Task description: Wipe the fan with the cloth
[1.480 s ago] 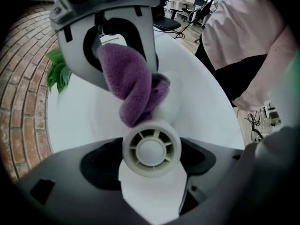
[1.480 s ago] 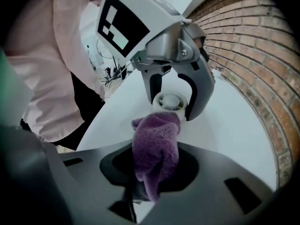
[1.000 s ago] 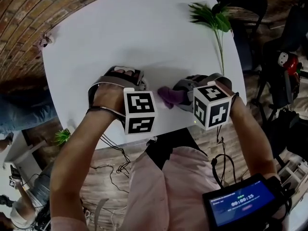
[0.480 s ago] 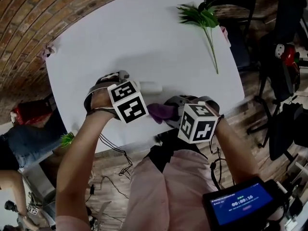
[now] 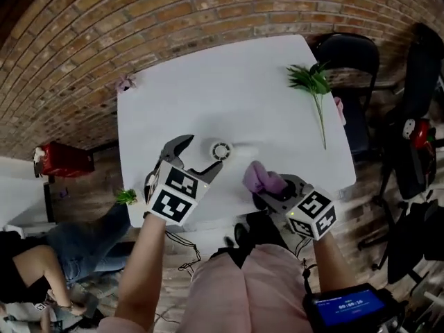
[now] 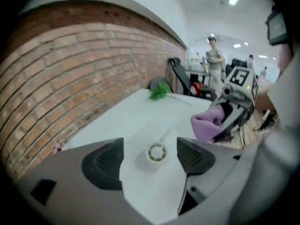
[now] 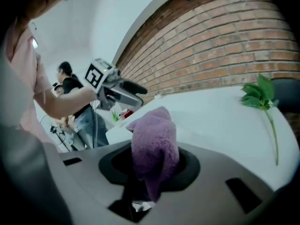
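Observation:
A small white round fan [image 5: 220, 150] lies on the white table [image 5: 208, 89]; in the left gripper view the fan [image 6: 157, 153] shows between the jaws but lower down, untouched. My left gripper [image 5: 200, 155] hangs open just left of it, the left gripper [image 6: 150, 159] empty. My right gripper [image 5: 267, 189] hovers near the table's front edge, to the fan's right. It holds a bunched purple cloth [image 5: 261, 177]. The cloth [image 7: 154, 144] stands up from the right gripper [image 7: 151, 168], whose jaws are starting to open while the pads still pinch it.
A green leafy sprig [image 5: 313, 87] lies at the table's far right. A tiny pink thing [image 5: 125, 83] sits at the far left corner. A black chair [image 5: 355, 61] stands beyond the right edge, a red box [image 5: 66, 160] on the floor at left. A brick wall runs behind.
Both grippers have lifted off the table and rolled. The left one has come away from the fan, which now lies uncovered. The cloth stays in the right gripper.

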`<state>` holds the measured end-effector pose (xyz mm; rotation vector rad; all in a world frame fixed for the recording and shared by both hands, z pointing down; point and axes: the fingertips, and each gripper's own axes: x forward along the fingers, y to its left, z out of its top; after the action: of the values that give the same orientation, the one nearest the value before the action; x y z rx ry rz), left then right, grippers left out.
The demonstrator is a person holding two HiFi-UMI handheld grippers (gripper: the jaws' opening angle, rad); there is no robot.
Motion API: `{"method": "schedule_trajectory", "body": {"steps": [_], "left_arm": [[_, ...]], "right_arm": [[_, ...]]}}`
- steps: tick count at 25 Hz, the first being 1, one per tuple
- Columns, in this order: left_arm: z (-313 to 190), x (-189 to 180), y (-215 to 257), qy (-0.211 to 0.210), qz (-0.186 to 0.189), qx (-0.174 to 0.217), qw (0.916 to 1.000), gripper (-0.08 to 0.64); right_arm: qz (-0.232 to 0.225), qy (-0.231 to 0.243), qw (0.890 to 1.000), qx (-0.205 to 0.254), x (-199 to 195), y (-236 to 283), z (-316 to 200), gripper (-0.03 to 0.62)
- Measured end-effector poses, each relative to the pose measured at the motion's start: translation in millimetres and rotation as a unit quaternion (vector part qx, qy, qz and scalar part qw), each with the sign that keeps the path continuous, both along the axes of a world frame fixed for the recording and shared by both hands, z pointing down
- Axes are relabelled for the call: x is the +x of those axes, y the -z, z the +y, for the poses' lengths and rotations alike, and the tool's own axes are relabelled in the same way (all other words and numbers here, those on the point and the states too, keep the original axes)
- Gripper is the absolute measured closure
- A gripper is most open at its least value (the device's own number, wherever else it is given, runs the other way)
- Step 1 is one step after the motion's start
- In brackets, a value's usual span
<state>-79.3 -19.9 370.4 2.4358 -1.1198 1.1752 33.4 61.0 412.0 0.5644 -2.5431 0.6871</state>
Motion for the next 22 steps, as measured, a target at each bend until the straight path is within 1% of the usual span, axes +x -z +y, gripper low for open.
{"method": "schedule_trajectory", "body": {"steps": [1, 2, 3, 4, 5, 8, 11, 12, 13, 14, 16, 19, 22], "left_arm": [[2.3, -2.9, 22.6, 0.036, 0.036, 0.037, 0.998, 0.212], [5.3, -7.2, 45.5, 0.072, 0.067, 0.078, 0.9921, 0.252], [9.1, -12.8, 68.8, 0.105, 0.094, 0.122, 0.9825, 0.342], [13.4, -19.0, 91.9, 0.136, 0.118, 0.164, 0.9699, 0.472], [18.4, -24.7, 114.1, 0.161, 0.141, 0.202, 0.9557, 0.547], [40.1, -42.8, 173.2, 0.219, 0.195, 0.289, 0.9113, 0.548], [71.2, -70.3, 226.2, 0.26, 0.217, 0.374, 0.8635, 0.548], [79.4, -75.0, 239.0, 0.267, 0.217, 0.394, 0.8521, 0.548], [85.6, -76.5, 247.1, 0.27, 0.214, 0.406, 0.8464, 0.548], [90.0, -76.3, 251.2, 0.27, 0.207, 0.412, 0.8454, 0.548], [94.4, -74.3, 254.5, 0.269, 0.196, 0.415, 0.8467, 0.548], [99.5, -68.1, 259.3, 0.264, 0.193, 0.421, 0.8459, 0.548], [103.7, -58.8, 259.7, 0.257, 0.191, 0.422, 0.8481, 0.548]], "right_arm": [[-0.014, -0.019, 1.0, 0.013, 3.0, 14.8, -7.8, 0.479], [-0.026, -0.037, 0.999, 0.028, 4.8, 31.4, -15.8, 0.477], [-0.037, -0.053, 0.997, 0.046, 4.9, 49.6, -23.5, 0.475], [-0.046, -0.07, 0.994, 0.065, 3.2, 69.4, -30.6, 0.472], [-0.055, -0.086, 0.991, 0.085, 0.8, 90.3, -36.1, 0.469], [-0.072, -0.139, 0.976, 0.152, -8.9, 153.3, -40.8, 0.462], [-0.078, -0.172, 0.956, 0.224, -33.7, 201.7, -34.3, 0.462], [-0.076, -0.176, 0.951, 0.243, -40.4, 212.6, -32.0, 0.463], [-0.074, -0.178, 0.947, 0.258, -44.5, 221.0, -30.2, 0.463], [-0.073, -0.179, 0.944, 0.269, -46.3, 227.4, -28.7, 0.464], [-0.074, -0.18, 0.94, 0.28, -46.2, 235.3, -25.6, 0.466], [-0.072, -0.184, 0.935, 0.295, -44.2, 242.2, -19.6, 0.471], [-0.062, -0.193, 0.931, 0.304, -38.5, 244.9, -17.6, 0.489]]}}
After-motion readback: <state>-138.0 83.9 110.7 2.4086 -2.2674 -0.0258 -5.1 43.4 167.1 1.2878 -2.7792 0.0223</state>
